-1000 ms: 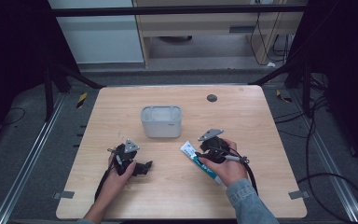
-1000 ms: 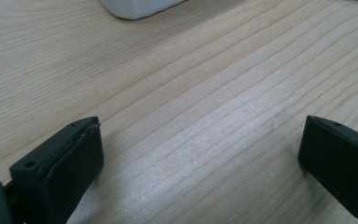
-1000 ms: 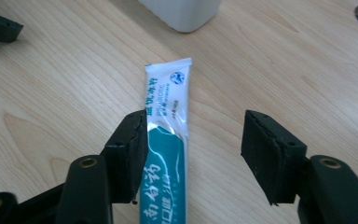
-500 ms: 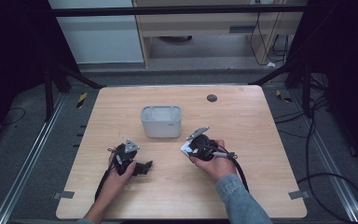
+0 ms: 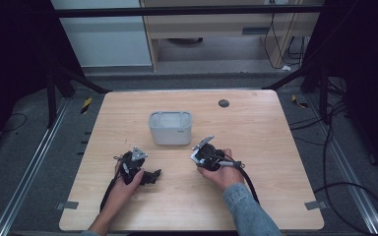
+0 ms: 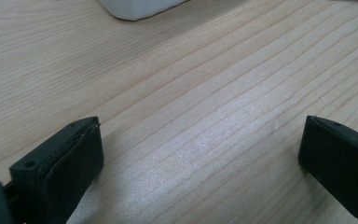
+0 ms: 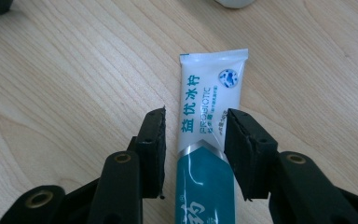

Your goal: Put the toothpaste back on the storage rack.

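Note:
A white and teal toothpaste tube (image 7: 209, 93) lies on the wooden table (image 5: 275, 147), crimped end pointing away from me. My right gripper (image 7: 196, 116) straddles its middle. One jaw is at the tube's edge, and a thin strip of wood shows between the other jaw and the tube. In the high view the right gripper (image 5: 198, 156) is just below and to the right of a white rectangular container (image 5: 171, 128). My left gripper (image 5: 153, 175) rests low at the table's front left, jaws wide apart. Only bare wood lies between the jaws of the left gripper (image 6: 200, 140).
The white container's base (image 6: 135, 7) is just ahead of the left gripper. A small dark round disc (image 5: 223, 103) sits near the table's far edge. A black cable (image 5: 246, 182) trails from the right gripper toward the front. Metal rails and loose cables run along the floor on both sides.
The right gripper has moved left, toward the container, and now has its jaws around the tube that lay in front of it. The left gripper has stayed put.

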A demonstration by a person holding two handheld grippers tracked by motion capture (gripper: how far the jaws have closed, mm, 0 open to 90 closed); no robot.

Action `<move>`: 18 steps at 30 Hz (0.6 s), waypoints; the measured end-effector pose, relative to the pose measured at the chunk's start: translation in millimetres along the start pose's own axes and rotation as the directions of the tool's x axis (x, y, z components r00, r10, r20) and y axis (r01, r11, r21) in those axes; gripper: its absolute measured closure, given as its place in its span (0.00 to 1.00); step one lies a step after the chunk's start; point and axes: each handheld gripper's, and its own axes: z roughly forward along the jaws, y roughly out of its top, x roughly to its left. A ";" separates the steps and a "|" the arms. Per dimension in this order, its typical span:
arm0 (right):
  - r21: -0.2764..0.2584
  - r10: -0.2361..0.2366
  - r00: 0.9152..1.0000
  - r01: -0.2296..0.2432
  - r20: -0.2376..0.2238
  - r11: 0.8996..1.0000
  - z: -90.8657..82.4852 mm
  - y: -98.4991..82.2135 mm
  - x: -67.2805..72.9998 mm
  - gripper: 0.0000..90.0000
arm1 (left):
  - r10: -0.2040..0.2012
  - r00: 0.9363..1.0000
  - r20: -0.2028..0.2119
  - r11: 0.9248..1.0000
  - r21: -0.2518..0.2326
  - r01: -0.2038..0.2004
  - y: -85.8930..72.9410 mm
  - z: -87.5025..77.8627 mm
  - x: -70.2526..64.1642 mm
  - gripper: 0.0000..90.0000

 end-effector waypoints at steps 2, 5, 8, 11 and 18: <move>0.005 -0.002 1.000 0.002 0.007 1.000 1.6 0.4 1.8 0.63 | 0.000 1.000 0.000 1.000 0.000 0.000 0.0 0.0 0.0 0.00; 0.011 -0.001 1.000 0.001 0.005 1.000 3.8 1.2 2.1 0.60 | 0.000 1.000 0.000 1.000 0.000 0.000 0.0 0.0 0.0 0.00; 0.024 0.001 1.000 -0.001 0.007 1.000 5.3 1.4 2.0 0.58 | 0.000 1.000 0.000 1.000 0.000 0.000 0.0 0.0 0.0 0.00; 0.040 0.008 1.000 -0.008 0.008 0.999 8.2 1.0 1.4 0.56 | 0.000 1.000 0.000 1.000 0.000 0.000 0.0 0.0 0.0 0.00; 0.065 0.014 1.000 -0.015 0.016 0.998 14.2 -2.9 -1.0 0.56 | 0.000 1.000 0.000 1.000 0.000 0.000 0.0 0.0 0.0 0.00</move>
